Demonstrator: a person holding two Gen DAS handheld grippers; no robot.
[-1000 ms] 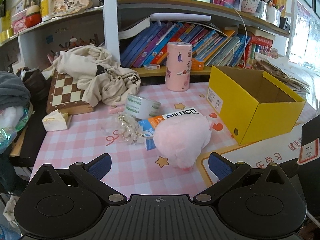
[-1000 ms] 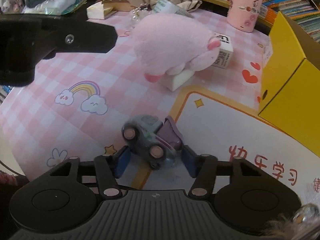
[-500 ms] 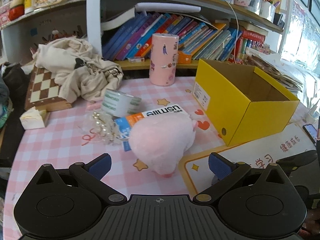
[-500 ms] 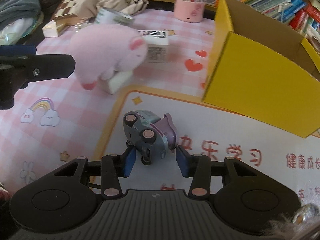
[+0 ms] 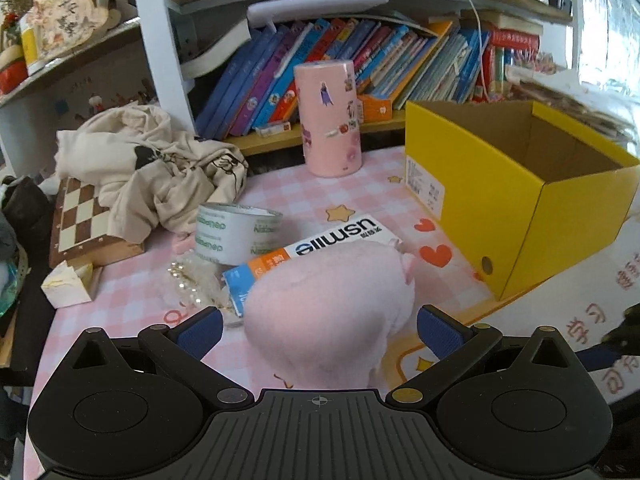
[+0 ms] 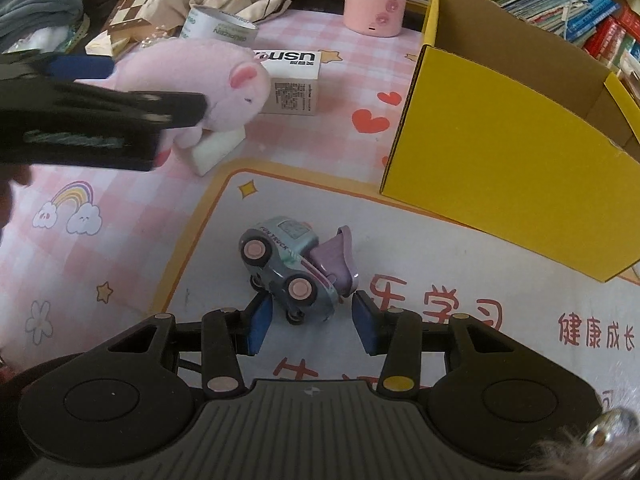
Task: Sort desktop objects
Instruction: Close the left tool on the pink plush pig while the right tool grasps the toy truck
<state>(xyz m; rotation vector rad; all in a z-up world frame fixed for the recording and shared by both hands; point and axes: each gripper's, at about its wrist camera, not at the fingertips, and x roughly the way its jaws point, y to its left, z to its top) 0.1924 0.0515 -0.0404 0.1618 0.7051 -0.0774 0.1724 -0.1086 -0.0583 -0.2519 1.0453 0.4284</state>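
Note:
A pink plush pig (image 5: pixel 328 304) sits on the pink checked mat, and my left gripper (image 5: pixel 320 332) stands open around it, its blue pads (image 5: pixel 200 332) clear of both sides. In the right wrist view the same pig (image 6: pixel 192 76) shows with the left gripper's black finger (image 6: pixel 100 120) in front of it. A small grey-blue toy truck (image 6: pixel 288 264) with a purple flap lies on its side on the white mat. My right gripper (image 6: pixel 312 322) is opening, the truck's lower end between its pads with gaps on both sides. The open yellow box (image 6: pixel 500 168) stands to the right.
A usmile box (image 5: pixel 336 236), a tape roll (image 5: pixel 236 232), beads (image 5: pixel 192 284) and a pink sticker-covered cylinder (image 5: pixel 328 116) lie behind the pig. A chessboard (image 5: pixel 80 220) and crumpled cloth (image 5: pixel 160 160) sit far left. Book shelves line the back. A white block (image 6: pixel 216 148) lies under the pig.
My left gripper has come down and forward until the pig sits between its fingers. The right gripper carried the truck onto the white mat, and its pads have parted from it.

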